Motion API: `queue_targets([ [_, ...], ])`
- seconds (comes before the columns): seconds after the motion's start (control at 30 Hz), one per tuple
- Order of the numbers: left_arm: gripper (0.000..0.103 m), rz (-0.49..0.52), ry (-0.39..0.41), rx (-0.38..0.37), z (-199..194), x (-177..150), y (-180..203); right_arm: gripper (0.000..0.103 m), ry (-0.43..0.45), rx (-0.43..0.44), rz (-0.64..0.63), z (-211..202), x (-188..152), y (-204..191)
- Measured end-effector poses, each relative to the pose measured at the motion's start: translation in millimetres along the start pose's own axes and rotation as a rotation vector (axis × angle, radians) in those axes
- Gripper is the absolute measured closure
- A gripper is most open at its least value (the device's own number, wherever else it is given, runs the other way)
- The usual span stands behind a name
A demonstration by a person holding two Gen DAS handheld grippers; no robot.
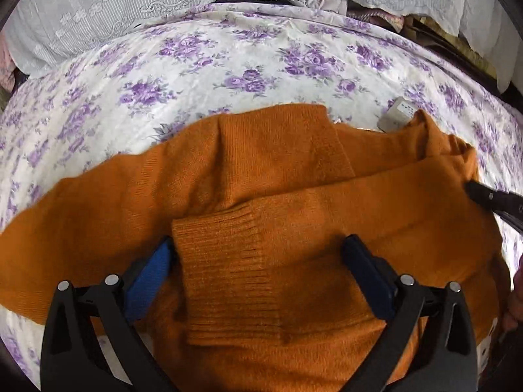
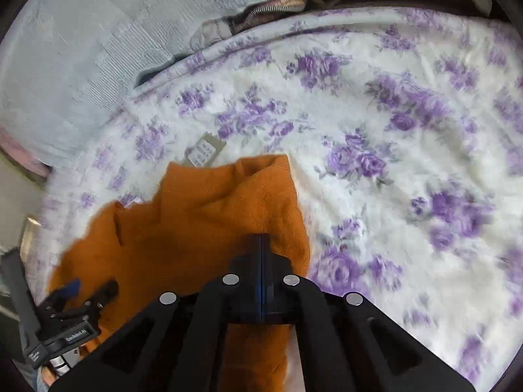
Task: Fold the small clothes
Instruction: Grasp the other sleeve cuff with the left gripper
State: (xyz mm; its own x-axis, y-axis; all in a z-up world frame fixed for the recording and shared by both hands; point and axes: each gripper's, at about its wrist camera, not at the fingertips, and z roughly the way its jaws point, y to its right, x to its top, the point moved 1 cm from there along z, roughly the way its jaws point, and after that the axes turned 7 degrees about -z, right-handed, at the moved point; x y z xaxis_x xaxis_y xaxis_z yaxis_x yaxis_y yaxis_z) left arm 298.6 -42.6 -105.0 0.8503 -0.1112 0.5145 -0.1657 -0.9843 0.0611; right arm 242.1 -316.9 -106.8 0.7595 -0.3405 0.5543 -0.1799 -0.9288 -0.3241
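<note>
On the bed's purple-flowered sheet (image 1: 248, 52) lies the orange sweater (image 1: 294, 170), spread wide with one sleeve drawn across its body so that the ribbed cuff (image 1: 225, 261) rests near the sweater's middle — a sleeve-in fold that looks partly made, judging by how the knit overlaps. A grey paper tag (image 1: 397, 114) sticks out from under the sweater's far edge, touching the knit on the side away from the cameras.

Over the cuff, the left tool (image 1: 258, 254) hangs with its blue-padded fingers (image 1: 153, 271) well apart, one on each side of the ribbing and neither pressing it; the cuff appears to be laid down and let go, or about to be taken, and I cannot say which. This tool points steeply down at the sweater.

At the sweater's right edge sits the right tool (image 2: 261, 245), its two fingers pressed flat together. Whether a pinch of knit is caught between them I cannot tell; the tips lie right over the fabric near the edge, with a raised fold of the sweater just beyond them. It too tilts downward, from the sweater's right side.

Beyond the sweater's far side a pale lace-edged cloth (image 1: 98, 16) lies past the sheet's border, with other bundled fabric behind — too unclear to name.
</note>
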Motion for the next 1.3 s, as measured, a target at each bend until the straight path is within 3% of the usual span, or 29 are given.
queue_targets([
  [0.07,0.004,0.001,0.022,-0.002,-12,2,2,0.103,0.035,-0.084,-0.020,-15,-1,-4],
  [0.1,0.004,0.009,0.039,-0.004,-17,3,3,0.098,0.076,-0.118,-0.043,-27,-2,-8],
  [0.2,0.004,0.052,0.045,-0.012,-23,-1,10,0.098,0.108,-0.058,-0.115,-54,-16,-26],
  [0.3,0.004,0.083,0.004,0.025,0,-12,13,0.098,-0.006,-0.060,-0.194,-40,-42,-35],
  [0.33,0.004,0.058,0.042,0.003,-3,-16,9,0.101,-0.035,-0.064,-0.199,-28,-51,-29],
  [0.47,0.004,0.009,0.026,-0.021,-15,-14,-1,0.100,0.041,-0.106,-0.195,-48,-54,-29],
  [0.57,0.004,-0.007,0.061,-0.022,-26,-15,-11,0.097,0.101,-0.062,-0.233,-66,-51,-48],
  [0.63,0.004,-0.012,0.026,0.036,-12,-17,-17,0.084,0.079,-0.063,-0.231,-56,-50,-51],
  [0.67,0.004,-0.023,-0.007,0.021,-3,-18,-22,0.072,0.027,-0.074,-0.210,-39,-52,-45],
  [0.7,0.004,-0.066,0.002,-0.019,-6,-18,-29,0.073,-0.017,-0.064,-0.196,-22,-55,-40],
  [0.73,0.004,-0.080,0.000,-0.020,-10,-19,-33,0.074,0.039,-0.070,-0.214,-24,-57,-43],
  [0.77,0.004,-0.092,-0.005,-0.019,-16,-20,-38,0.076,0.042,-0.086,-0.227,-28,-58,-46],
  [0.97,0.004,-0.240,0.046,-0.011,-60,-44,-110,0.066,0.183,-0.037,-0.199,-95,-85,-46],
  [1.1,0.004,-0.439,0.075,0.040,-80,-66,-179,0.064,0.212,0.005,-0.170,-120,-96,-50],
  [1.2,0.004,-0.639,0.037,-0.020,-74,-78,-234,0.057,0.225,0.044,-0.172,-132,-101,-60],
  [1.3,0.005,-0.763,0.051,-0.095,-65,-74,-260,0.054,0.233,0.075,-0.184,-140,-105,-73],
])
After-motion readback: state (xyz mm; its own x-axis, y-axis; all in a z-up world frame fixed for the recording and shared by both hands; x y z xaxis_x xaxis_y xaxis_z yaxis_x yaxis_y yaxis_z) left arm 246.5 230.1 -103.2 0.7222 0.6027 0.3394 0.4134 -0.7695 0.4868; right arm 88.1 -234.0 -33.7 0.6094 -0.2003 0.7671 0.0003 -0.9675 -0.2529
